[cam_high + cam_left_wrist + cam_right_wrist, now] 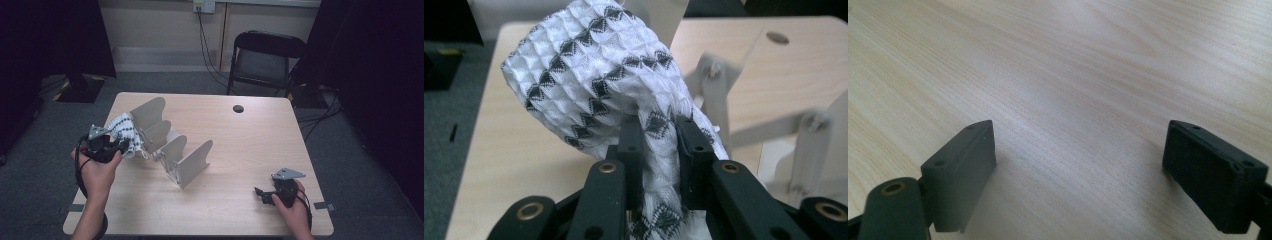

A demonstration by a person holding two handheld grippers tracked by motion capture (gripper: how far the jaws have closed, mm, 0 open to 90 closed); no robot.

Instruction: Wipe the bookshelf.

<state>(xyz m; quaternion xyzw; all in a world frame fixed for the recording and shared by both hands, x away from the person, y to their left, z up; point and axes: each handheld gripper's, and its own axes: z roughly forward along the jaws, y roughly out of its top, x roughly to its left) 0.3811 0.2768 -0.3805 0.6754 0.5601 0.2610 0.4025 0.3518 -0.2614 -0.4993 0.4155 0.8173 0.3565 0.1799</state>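
Table: pale wood-grain top [240,145]; the high view takes in its whole outline and a dark round hole [238,108] near the far edge, while the right gripper view gives the bare grain running between and beyond the jaws
Chair: black folding chair [265,60] on the grey carpet past the table's far edge, seen from the high view
Rack: light grey divider rack [172,145] with upright curved plates; the high view shows it lying slantwise just right of the left jaws; the left gripper view shows its plates and screw heads [744,95] close behind and to the right of the jaws
Cloth: white waffle-weave cloth with rows of black diamonds [594,85], bunched into a roll; the left gripper view shows its narrow end squeezed between the jaws and the bulk rising ahead and to the left of them, clear of the tabletop; the high view shows it [125,132] just beside the rack's near plates
Left gripper: [659,142] jaws drawn close together, pads pressing both sides of the cloth; the high view shows the hand around its body [102,145]
Right gripper: [1080,165] jaws spread wide with nothing between them, low over bare wood; in the high view it [265,194] sits at the near right corner, well apart from the rack
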